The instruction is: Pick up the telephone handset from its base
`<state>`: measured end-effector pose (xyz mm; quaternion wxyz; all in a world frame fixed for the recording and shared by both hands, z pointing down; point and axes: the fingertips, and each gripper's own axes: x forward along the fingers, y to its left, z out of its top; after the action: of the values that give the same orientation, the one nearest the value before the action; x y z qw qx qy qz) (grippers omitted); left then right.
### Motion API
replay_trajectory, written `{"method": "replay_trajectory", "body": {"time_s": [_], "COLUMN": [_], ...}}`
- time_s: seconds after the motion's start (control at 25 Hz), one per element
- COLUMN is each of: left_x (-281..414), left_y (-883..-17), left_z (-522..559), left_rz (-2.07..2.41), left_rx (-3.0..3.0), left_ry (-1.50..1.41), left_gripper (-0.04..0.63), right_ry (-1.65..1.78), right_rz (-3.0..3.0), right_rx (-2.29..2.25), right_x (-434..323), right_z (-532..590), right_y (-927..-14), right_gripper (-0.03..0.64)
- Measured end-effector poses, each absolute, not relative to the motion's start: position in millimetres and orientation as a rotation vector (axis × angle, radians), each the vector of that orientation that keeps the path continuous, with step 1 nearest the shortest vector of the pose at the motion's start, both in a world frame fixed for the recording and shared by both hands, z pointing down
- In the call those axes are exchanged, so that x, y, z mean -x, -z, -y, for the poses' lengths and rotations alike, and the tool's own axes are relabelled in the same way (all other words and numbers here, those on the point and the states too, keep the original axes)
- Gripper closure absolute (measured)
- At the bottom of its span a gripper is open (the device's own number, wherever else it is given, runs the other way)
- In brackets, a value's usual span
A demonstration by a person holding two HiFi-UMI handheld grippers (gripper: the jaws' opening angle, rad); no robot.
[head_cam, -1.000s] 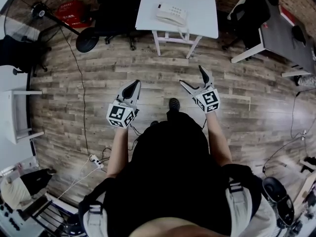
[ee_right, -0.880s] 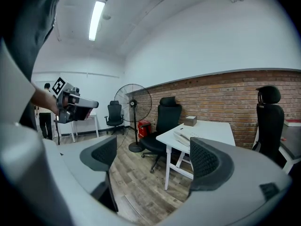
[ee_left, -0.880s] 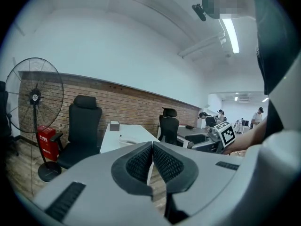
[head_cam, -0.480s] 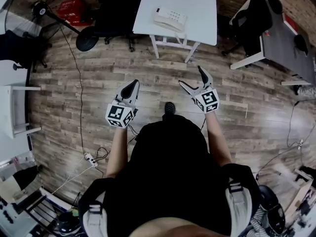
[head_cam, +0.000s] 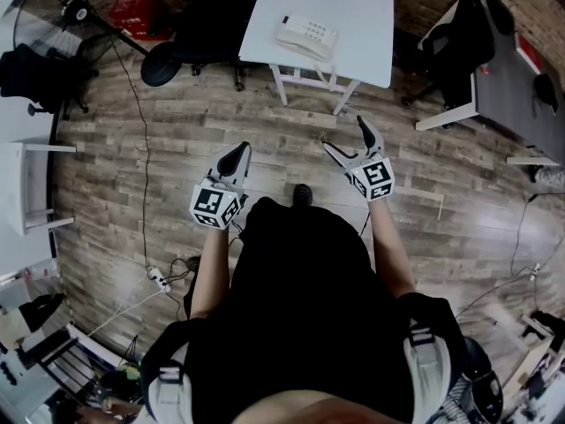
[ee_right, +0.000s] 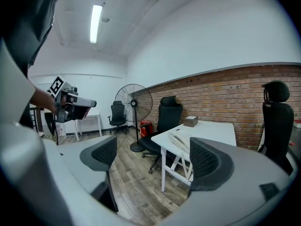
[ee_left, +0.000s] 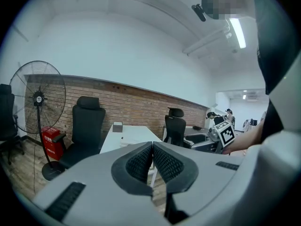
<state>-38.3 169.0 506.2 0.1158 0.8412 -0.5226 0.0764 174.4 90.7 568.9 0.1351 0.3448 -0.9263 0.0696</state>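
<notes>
Two tools held low: left tool (head_cam: 234,155) clenched empty, right tool (head_cam: 343,134) released; telephone (head_cam: 305,36) on counter (head_cam: 362,16), twelve o'clock.

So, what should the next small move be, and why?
Probably step toward the white table: the telephone lies on it, well ahead of both grippers. The right gripper is open and ready; the left gripper is shut.

One telephone (head_cam: 305,36), two grippers (head_cam: 237,154) (head_cam: 346,137), one fan (head_cam: 75,11), perhaps three chairs (ee_left: 88,126)
</notes>
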Motion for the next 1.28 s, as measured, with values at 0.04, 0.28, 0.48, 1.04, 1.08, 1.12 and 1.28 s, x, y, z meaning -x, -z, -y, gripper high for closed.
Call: {"method": "replay_trajectory", "body": {"time_s": [0.04, 0.28, 0.48, 1.04, 1.08, 1.12, 1.28], "left_x": [39.2, 41.9, 41.8, 48.1, 49.0, 50.3, 54.0], "left_y": [-506.6, -509.0, -507.3, -512.8, -513.1, -513.2, -514.4], "left_z": [-168.8, -158.8, -145.2, -95.0, -90.4, -85.8, -66.8], "left_rz": [1.534, 1.554, 1.554, 1.529, 1.526, 1.524, 1.510], "left_rx": [-2.459, -2.444, -2.439, -2.435, -2.435, -2.436, -2.444], "left_ry": [-0.227, -0.226, -0.217, -0.228, -0.229, -0.228, -0.223], "left_gripper": [0.575, 0.575, 0.575, 0.575, 0.575, 0.575, 0.575], "right_ry": [-0.204, -0.199, -0.205, -0.213, -0.217, -0.219, -0.223], "right_rz": [2.684, 2.696, 2.691, 2.681, 2.680, 2.679, 2.668], "right_rx": [-0.997, -0.980, -0.973, -0.976, -0.978, -0.980, -0.986], "right_x": [-174.3, -169.4, -166.9, -158.4, -158.0, -157.1, -153.8], "right_z": [-89.6, -76.0, -62.0, -13.1, -9.8, -6.5, 7.1], "right_y": [-569.5, -570.4, -568.6, -570.5, -571.4, -572.0, -575.5], "right_gripper": [0.149, 0.150, 0.150, 0.150, 0.150, 0.150, 0.150]}}
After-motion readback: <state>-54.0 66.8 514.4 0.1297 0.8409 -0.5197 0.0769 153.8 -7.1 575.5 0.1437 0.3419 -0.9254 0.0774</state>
